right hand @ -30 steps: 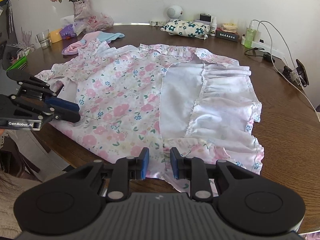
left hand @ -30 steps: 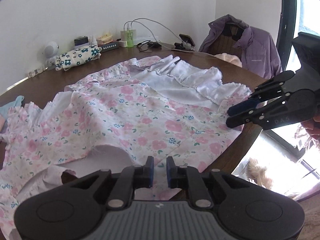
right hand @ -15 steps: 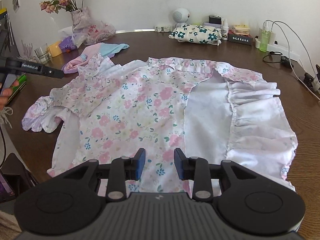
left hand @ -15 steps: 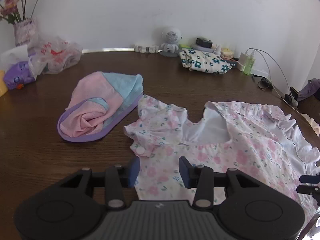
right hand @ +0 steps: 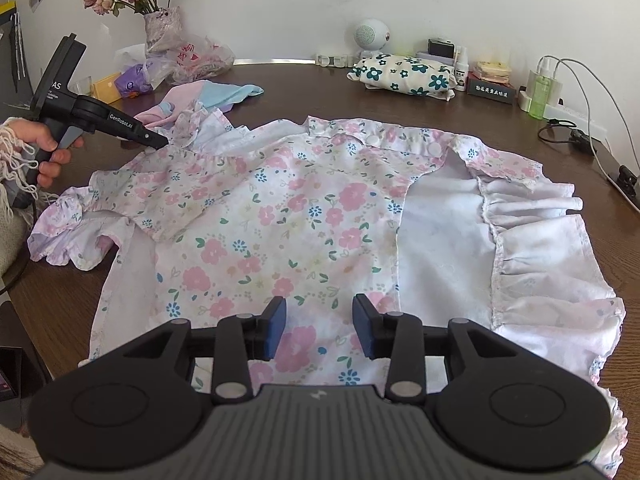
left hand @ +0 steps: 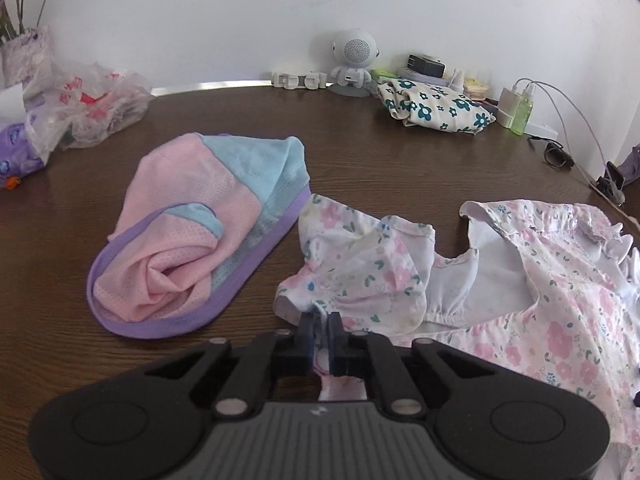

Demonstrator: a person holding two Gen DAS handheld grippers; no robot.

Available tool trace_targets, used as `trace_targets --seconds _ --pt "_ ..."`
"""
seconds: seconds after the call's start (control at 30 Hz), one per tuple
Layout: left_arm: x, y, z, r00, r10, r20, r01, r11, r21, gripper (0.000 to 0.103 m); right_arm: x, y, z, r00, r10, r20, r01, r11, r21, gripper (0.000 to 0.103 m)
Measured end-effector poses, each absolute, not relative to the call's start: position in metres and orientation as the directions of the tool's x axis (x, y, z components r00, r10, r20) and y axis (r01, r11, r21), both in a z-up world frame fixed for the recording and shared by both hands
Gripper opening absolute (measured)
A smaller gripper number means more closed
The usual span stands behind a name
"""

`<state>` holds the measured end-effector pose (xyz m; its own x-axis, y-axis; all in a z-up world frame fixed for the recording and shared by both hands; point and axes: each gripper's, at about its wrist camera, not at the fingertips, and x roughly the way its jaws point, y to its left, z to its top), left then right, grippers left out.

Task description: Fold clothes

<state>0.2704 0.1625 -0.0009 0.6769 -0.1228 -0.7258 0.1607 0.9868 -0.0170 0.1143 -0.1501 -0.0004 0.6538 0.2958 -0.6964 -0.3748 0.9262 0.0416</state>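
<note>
1. Diff vs half a second ago: left gripper (left hand: 321, 330) had its jaws apart above the floral dress (right hand: 280, 216) sleeve; now they're pinched tight on that sleeve's edge, fabric bunched between the pads.
2. Right gripper (right hand: 319, 330): jaws wider than a second back and opening now. They hover over the dress's near hem, cloth below them, nothing clamped.
3. Right-wrist view confirms it: the left tool's tip sits at the far-left ruffled sleeve, a hand (right hand: 44, 148) on its handle (frayed knit cuff at the wrist).
4. Dress lies spread flat on the dark wood-grain table (right hand: 624, 248). Thin woven cotton, pink and blue flowers on white, snap buttons along the far edge, plain white lining and a gathered ruffle exposed at right.
5. Beside the sleeve, not touching: a crumpled mesh garment (left hand: 192, 248), perforated knit in pink and light blue with purple binding.
6. Far edge: folded navy-flower cloth (right hand: 404, 76), round white speaker (right hand: 370, 34).
</note>
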Motion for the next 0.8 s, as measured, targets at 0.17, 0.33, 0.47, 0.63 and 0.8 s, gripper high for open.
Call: trace_targets --seconds 0.17,0.33,0.47,0.63,0.8 --pt "0.269 0.168 -0.001 0.699 -0.056 -0.713 0.114 0.993 0.034 0.005 0.112 -0.148 -0.002 0.665 0.283 -0.691 -0.369 0.929 0.025 0.037" --pt "0.262 0.186 0.008 0.718 -0.125 -0.685 0.091 0.992 -0.085 0.015 0.113 -0.15 -0.003 0.672 0.285 -0.684 -0.369 0.929 0.026 0.037" --pt "0.258 0.195 0.009 0.665 -0.194 -0.721 0.097 0.98 -0.175 0.032 0.111 -0.151 -0.004 0.677 0.288 -0.677 -0.369 0.929 0.026 0.038" --pt "0.255 0.185 0.001 0.643 -0.159 -0.749 0.098 0.987 -0.125 0.028 0.109 -0.147 -0.005 0.681 0.291 -0.672 -0.377 0.926 0.02 0.044" --pt "0.254 0.176 0.001 0.663 -0.07 -0.745 0.085 0.996 -0.018 0.014 0.109 -0.149 -0.005 0.682 0.294 -0.669 -0.377 0.926 0.023 0.045"
